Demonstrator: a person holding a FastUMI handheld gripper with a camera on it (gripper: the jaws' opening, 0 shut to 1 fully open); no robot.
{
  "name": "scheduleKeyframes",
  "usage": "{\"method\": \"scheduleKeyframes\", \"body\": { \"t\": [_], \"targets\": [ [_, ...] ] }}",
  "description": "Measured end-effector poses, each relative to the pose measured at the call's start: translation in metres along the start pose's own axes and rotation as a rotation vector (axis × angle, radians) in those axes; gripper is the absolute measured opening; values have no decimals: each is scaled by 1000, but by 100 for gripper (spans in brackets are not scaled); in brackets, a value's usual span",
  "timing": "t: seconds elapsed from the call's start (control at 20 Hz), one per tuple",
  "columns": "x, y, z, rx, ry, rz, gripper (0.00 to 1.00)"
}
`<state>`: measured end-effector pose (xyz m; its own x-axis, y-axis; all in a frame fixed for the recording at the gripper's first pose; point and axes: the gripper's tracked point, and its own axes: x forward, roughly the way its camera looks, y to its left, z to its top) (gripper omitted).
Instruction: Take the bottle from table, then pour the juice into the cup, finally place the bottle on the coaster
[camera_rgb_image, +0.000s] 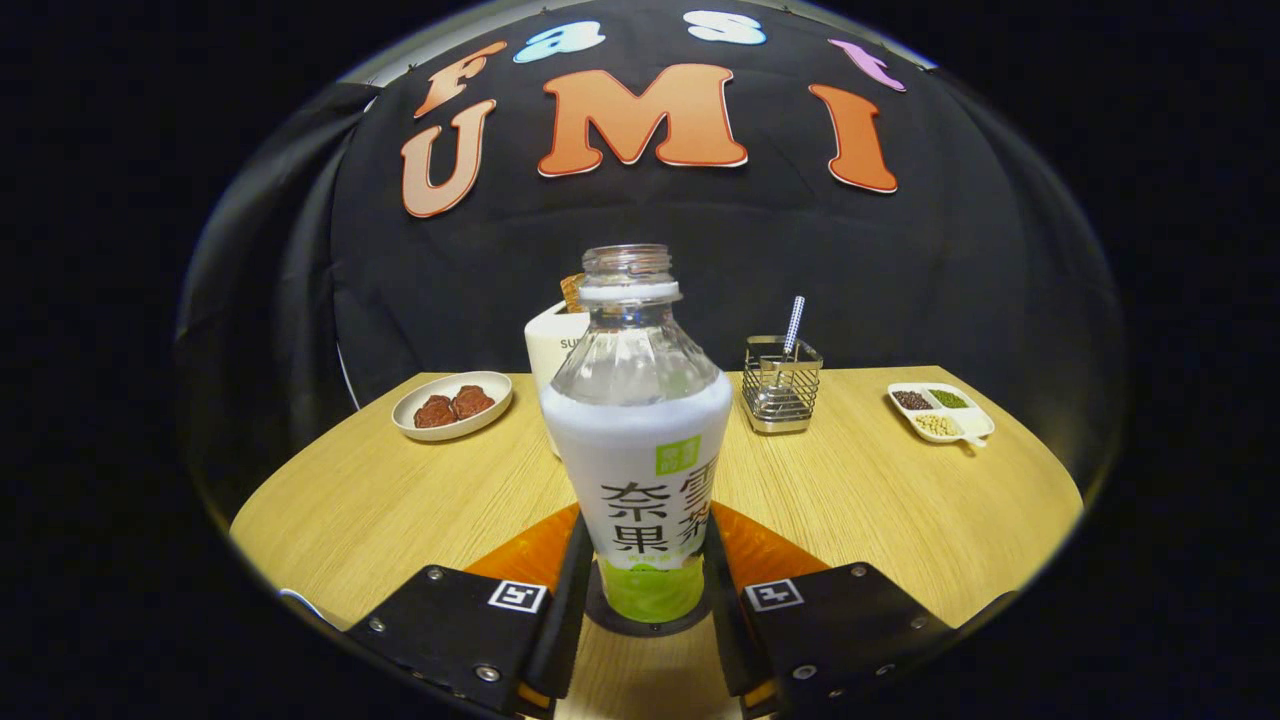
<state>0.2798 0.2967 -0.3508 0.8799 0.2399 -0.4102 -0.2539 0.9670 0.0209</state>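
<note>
We see the uncapped bottle (641, 440) standing upright on the orange coaster (762, 550). Our jaws sit close against both its sides, gripping it. The cup (550, 350) stands just behind on the worktop (880, 490).

Staged dining booth — snack-laden wooden table (400, 500), black cloth backdrop (900, 280).

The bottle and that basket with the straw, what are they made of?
Bottle: probably clear plastic, see-through ridged top, glossy label wrap; gripper fingers either side of it. Basket: looks like shiny metal wire, a gleaming grid.
</note>
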Motion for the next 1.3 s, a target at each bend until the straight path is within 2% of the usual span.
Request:
{"method": "scheduleKeyframes", "body": {
  "t": [0.15, 0.35, 0.5, 0.6, 0.85, 1.05, 1.3],
  "targets": [
    [-2, -2, -3, 24, -7, 3, 62],
    [-5, -7, -6, -19, -8, -22, 68],
    [-12, -8, -8, -32, 3, -29, 91],
    [-24, -6, -5, -29, 2, -29, 97],
    [-76, -13, 31, -13, -61, -17, 97],
    [-139, -47, 66, -47, -122, -58, 97],
    [-227, -105, 89, -19, -211, -141, 97]
  ]
}}
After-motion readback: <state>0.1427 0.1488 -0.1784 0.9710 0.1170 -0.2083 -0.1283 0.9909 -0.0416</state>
